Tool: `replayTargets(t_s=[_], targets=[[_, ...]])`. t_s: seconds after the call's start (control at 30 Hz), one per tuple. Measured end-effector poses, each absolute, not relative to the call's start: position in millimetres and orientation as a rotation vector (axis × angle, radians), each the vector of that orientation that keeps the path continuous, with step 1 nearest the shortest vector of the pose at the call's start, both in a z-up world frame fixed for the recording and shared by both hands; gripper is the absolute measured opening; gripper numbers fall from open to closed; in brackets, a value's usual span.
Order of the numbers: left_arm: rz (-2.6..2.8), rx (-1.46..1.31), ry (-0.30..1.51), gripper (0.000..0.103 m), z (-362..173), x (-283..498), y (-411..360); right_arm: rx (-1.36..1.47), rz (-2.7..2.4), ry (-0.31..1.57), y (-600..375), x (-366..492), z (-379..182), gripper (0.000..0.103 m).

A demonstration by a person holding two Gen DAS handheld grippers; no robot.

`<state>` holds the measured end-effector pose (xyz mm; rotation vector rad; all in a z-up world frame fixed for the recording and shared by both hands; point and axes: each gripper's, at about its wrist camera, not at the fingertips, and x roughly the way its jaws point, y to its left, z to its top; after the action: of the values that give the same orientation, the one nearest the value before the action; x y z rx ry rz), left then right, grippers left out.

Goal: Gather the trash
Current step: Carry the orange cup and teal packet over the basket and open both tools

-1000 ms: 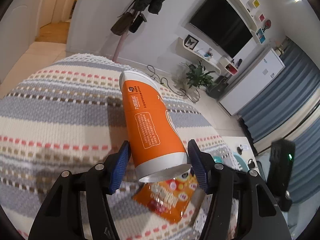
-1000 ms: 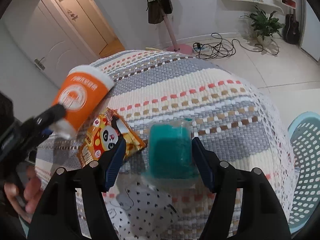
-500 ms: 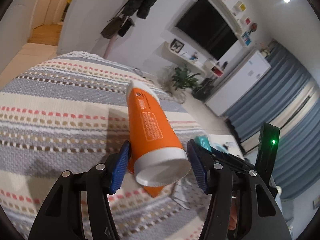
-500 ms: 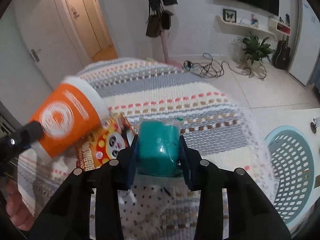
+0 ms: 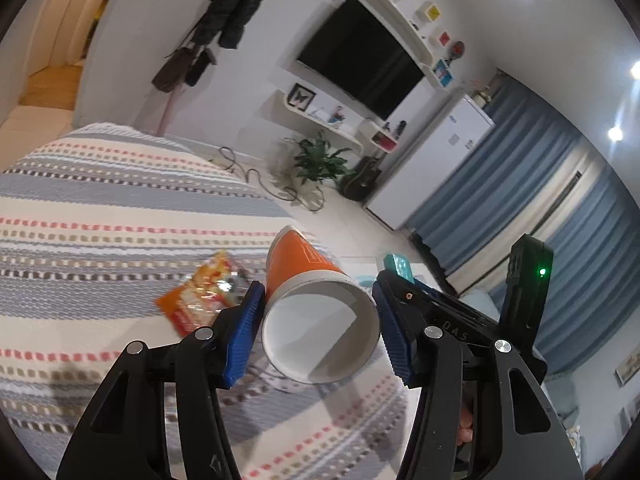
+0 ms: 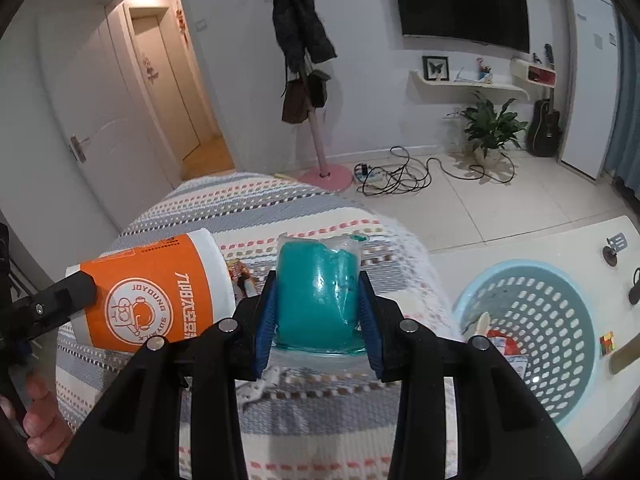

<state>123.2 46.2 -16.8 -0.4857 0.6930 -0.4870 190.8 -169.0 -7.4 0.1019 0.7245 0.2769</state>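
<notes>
Holding the cup (image 5: 316, 312) in my left jaws and the teal pack (image 6: 318, 300) pinched in my right, I see the basket (image 6: 568, 392) at four o'clock, nearer the right.

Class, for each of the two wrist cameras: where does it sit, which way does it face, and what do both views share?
Left wrist: on the left gripper, facing the TV wall over the striped cloth; its fingers grip the orange cup.
Right wrist: on the right gripper, facing the door and coat rack; grips the teal packet; a hand shows lower left.
Shared: cup, cloth, snack wrapper.
</notes>
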Motion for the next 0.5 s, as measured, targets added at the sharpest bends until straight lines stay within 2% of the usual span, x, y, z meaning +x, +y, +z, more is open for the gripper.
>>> replayTargets(t_s=[0.3,0.5], targets=[[-0.561,-0.42,0.645,0.054,20,136,-20,0.184,0.175,0.662,-246,171,7,0.035],[-0.637,-0.346,0.661,0.054,30,168,-94,0.266,0.088,0.673,-308,172,-9,0.035]])
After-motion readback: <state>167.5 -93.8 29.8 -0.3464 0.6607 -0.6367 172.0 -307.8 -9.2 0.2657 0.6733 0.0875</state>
